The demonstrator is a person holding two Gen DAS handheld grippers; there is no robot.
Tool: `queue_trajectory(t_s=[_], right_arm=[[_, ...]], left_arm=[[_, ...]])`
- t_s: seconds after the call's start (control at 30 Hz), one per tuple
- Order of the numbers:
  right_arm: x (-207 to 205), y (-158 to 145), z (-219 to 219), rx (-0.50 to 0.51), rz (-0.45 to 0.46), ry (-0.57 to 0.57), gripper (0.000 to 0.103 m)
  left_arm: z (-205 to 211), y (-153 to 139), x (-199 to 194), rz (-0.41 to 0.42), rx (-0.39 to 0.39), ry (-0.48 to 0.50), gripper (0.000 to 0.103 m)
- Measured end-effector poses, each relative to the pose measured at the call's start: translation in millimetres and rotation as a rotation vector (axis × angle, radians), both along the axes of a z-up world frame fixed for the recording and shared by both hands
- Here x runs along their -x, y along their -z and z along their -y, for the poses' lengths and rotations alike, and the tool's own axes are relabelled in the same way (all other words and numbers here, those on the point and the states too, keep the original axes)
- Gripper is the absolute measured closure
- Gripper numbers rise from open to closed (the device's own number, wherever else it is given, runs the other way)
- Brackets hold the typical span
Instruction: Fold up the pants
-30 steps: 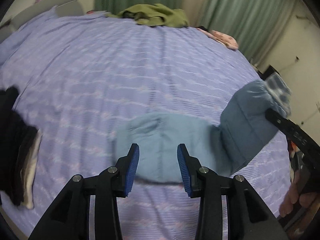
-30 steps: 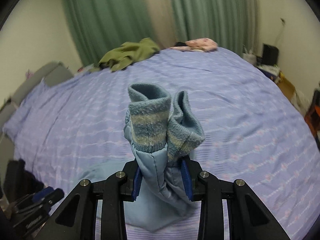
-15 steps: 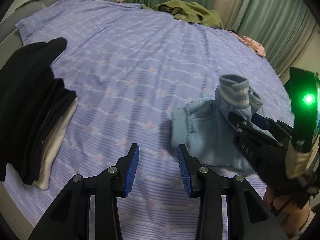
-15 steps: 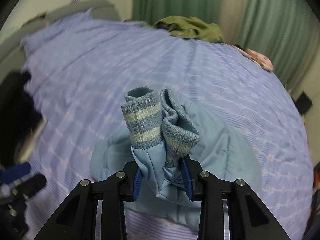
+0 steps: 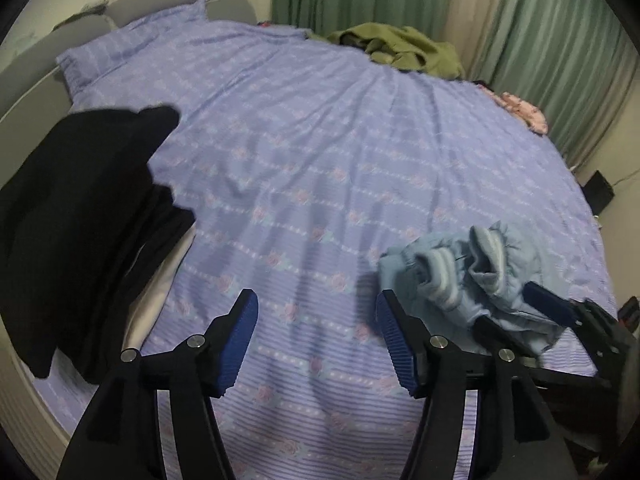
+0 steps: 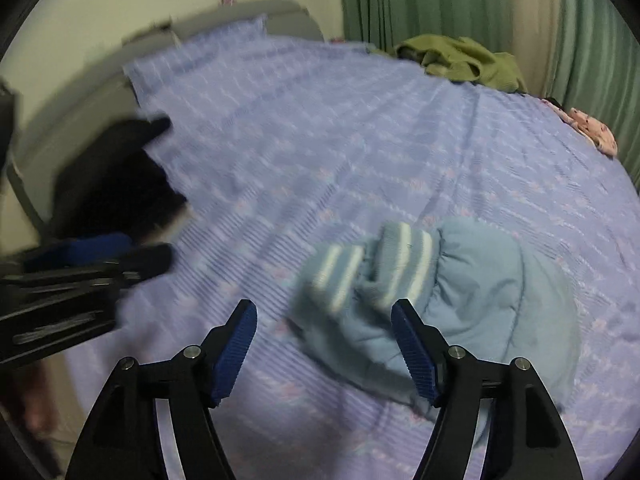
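Note:
The light blue padded pants [image 6: 472, 296] lie folded in a bundle on the purple bed sheet [image 6: 360, 152], with the striped knit cuffs [image 6: 372, 264] on top toward the left. My right gripper [image 6: 324, 344] is open and empty, just in front of the bundle. In the left wrist view the pants [image 5: 480, 276] lie at the right, with the right gripper's fingers [image 5: 548, 308] beside them. My left gripper [image 5: 316, 340] is open and empty over bare sheet, left of the pants.
A stack of folded black and cream clothes [image 5: 80, 216] sits at the bed's left edge. An olive green garment [image 5: 404, 48] and a pink one [image 5: 524, 110] lie at the far side by green curtains [image 5: 540, 40]. A grey headboard [image 5: 120, 4] is far left.
My right gripper has opened and let go of the pant cuffs, which now rest on the folded bundle. My left gripper has opened wider and both views have swung left.

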State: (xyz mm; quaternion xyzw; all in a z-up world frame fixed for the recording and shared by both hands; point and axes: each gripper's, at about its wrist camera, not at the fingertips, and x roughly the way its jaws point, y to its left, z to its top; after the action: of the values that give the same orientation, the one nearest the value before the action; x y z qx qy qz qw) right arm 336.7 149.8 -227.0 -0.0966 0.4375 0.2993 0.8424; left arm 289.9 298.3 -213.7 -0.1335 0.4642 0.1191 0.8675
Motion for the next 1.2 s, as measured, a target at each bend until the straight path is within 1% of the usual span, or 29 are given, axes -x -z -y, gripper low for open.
queue_trajectory(t_s=[0.1,0.17,0.2,0.23,0.27,0.3,0.33,0.43,0.5,0.57,0.63,0.7,0.73,0.77,0.8,0.83,0.9,0.97,1.03,1.07,1.1,1.13,1.2], right_arm=[[8,-28,38,-0.046,0.062,0.092,0.032],[5,-36,70,-0.061,0.079,0.187,0.028],[1,-37,96,-0.059,0.083,0.26,0.028],[-3,-37,111,-0.059,0.082,0.305,0.028],[-10,-33,134,-0.062,0.076,0.371,0.028],[-16,-30,147,-0.061,0.064,0.41,0.028],[-25,-23,167,-0.055,0.035,0.468,0.028],[-44,-5,209,-0.061,-0.019,0.58,0.028],[-51,6,228,-0.079,-0.042,0.627,0.028],[-56,15,237,-0.078,-0.062,0.648,0.028],[-60,25,242,-0.086,-0.082,0.653,0.028],[-62,35,243,-0.1,-0.109,0.646,0.028],[-62,39,243,-0.102,-0.124,0.644,0.028],[-61,43,242,-0.104,-0.136,0.641,0.028],[-60,46,243,-0.109,-0.142,0.637,0.028],[-60,47,243,-0.113,-0.149,0.635,0.028],[-59,47,241,-0.138,-0.165,0.628,0.028],[-58,46,240,-0.152,-0.168,0.62,0.028],[-53,37,235,-0.177,-0.154,0.6,0.028],[-52,35,234,-0.186,-0.149,0.593,0.028],[-50,30,230,-0.201,-0.139,0.576,0.028],[-49,28,227,-0.204,-0.132,0.566,0.028],[-48,26,218,-0.203,-0.126,0.539,0.028]], left_arm=[[13,-11,-10,0.043,0.054,0.052,0.035],[29,-16,-22,0.079,0.123,0.114,0.031],[38,-15,-29,0.088,0.151,0.14,0.031],[47,-13,-36,0.093,0.172,0.162,0.03],[55,-10,-45,0.093,0.186,0.18,0.03],[64,-5,-53,0.087,0.19,0.195,0.03],[72,0,-61,0.079,0.198,0.209,0.03],[87,20,-85,0.032,0.249,0.227,0.03],[94,30,-95,0.001,0.243,0.224,0.03],[101,39,-103,-0.026,0.237,0.223,0.031],[105,50,-110,-0.048,0.273,0.222,0.031],[105,58,-112,-0.065,0.307,0.201,0.036],[105,60,-112,-0.067,0.32,0.189,0.053],[104,62,-112,-0.067,0.341,0.183,0.067],[104,62,-110,-0.065,0.35,0.177,0.076],[102,59,-107,-0.044,0.363,0.17,0.089],[98,48,-99,-0.01,0.382,0.164,0.089],[93,31,-86,0.039,0.359,0.169,0.089],[86,17,-75,0.07,0.323,0.166,0.089],[83,14,-70,0.074,0.301,0.163,0.089],[77,13,-64,0.069,0.259,0.157,0.089],[71,17,-62,0.056,0.236,0.146,0.089],[58,31,-61,0.016,0.222,0.104,0.089]])
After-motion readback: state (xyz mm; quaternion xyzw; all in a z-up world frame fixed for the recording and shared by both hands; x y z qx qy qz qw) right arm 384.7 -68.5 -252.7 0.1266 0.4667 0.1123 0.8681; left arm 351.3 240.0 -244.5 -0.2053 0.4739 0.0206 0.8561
